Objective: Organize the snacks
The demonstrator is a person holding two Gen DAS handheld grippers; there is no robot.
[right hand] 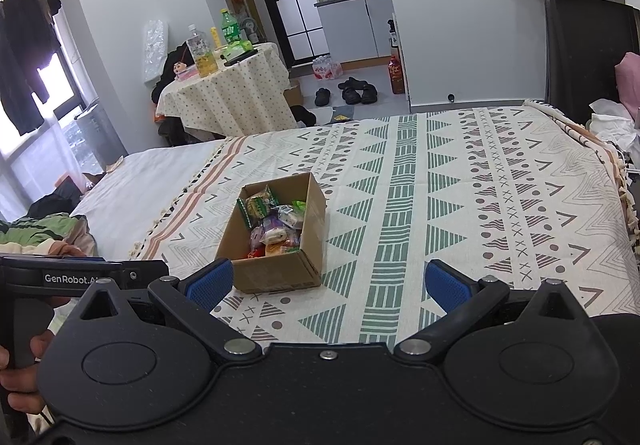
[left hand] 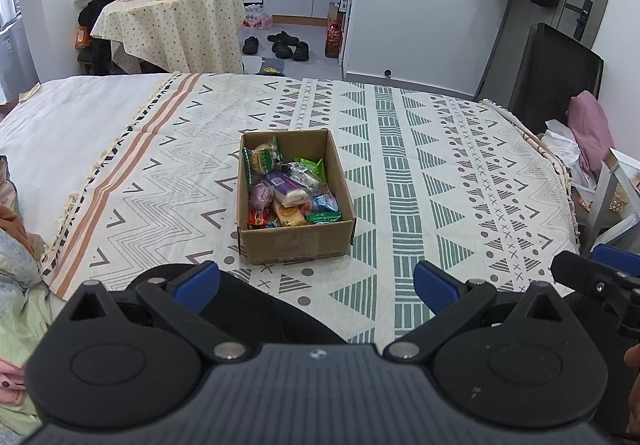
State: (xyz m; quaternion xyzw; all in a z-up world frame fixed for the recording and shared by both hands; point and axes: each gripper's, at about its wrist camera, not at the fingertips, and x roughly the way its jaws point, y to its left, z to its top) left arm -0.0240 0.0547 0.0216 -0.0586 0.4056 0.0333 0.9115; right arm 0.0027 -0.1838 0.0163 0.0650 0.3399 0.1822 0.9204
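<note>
- Your left gripper [left hand: 316, 287] hangs at six o'clock, jaws spread wide, gripping nothing.
- Your right gripper [right hand: 328, 285] is likewise wide and empty.
- The cardboard box [left hand: 294, 243] sits at twelve o'clock on the patterned blanket [left hand: 420, 165]; its wrapped snacks [left hand: 286, 187] overlap, lower ones hidden, labels unreadable.

A patterned blanket [left hand: 420, 165] covers the bed; beyond stand a cloth-draped round table [left hand: 176, 25] and black shoes [left hand: 280, 43].
</note>
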